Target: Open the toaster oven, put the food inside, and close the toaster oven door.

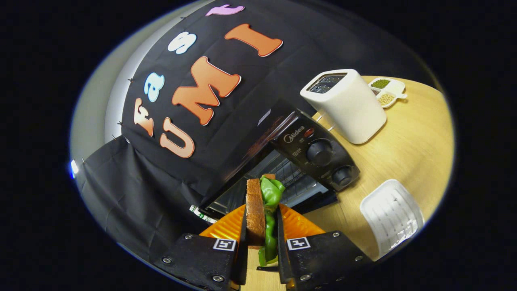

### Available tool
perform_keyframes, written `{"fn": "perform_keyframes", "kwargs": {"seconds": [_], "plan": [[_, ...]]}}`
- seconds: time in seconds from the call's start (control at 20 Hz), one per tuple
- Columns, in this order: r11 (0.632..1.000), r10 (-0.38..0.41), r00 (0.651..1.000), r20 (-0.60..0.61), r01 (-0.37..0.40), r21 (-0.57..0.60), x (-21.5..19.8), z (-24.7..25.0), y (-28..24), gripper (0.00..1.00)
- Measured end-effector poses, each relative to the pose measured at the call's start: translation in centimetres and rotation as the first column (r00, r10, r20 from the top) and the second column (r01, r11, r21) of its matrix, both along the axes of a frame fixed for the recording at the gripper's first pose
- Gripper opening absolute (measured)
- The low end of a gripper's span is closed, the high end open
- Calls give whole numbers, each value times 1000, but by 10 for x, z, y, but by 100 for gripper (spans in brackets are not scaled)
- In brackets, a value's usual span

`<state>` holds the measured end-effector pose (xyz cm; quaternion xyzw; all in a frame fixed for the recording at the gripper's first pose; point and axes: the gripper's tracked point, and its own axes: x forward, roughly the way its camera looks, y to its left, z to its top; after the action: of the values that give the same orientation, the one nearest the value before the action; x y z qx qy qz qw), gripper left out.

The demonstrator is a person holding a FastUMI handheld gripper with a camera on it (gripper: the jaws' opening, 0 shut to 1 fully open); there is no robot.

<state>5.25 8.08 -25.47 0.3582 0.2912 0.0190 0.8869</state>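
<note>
Gripper (pixel 261 242) clamps the sandwich (pixel 262 214), bread and green filling upright between its fingers, above an orange plate (pixel 299 226). Beyond, the oven (pixel 307 161) stands open. Best to carry it level onto the rack (pixel 295 182).

White toaster (pixel 347 107), divided dish (pixel 387 91), white tray (pixel 391 216), orange plate (pixel 226 228).
</note>
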Motion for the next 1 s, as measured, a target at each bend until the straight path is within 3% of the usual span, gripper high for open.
{"fn": "perform_keyframes", "kwargs": {"seconds": [0.7,1.0], "plan": [[991,-117,989,91,111,72,65,-33,35,31],[982,-146,987,61,137,131,82,-51,35,31]]}}
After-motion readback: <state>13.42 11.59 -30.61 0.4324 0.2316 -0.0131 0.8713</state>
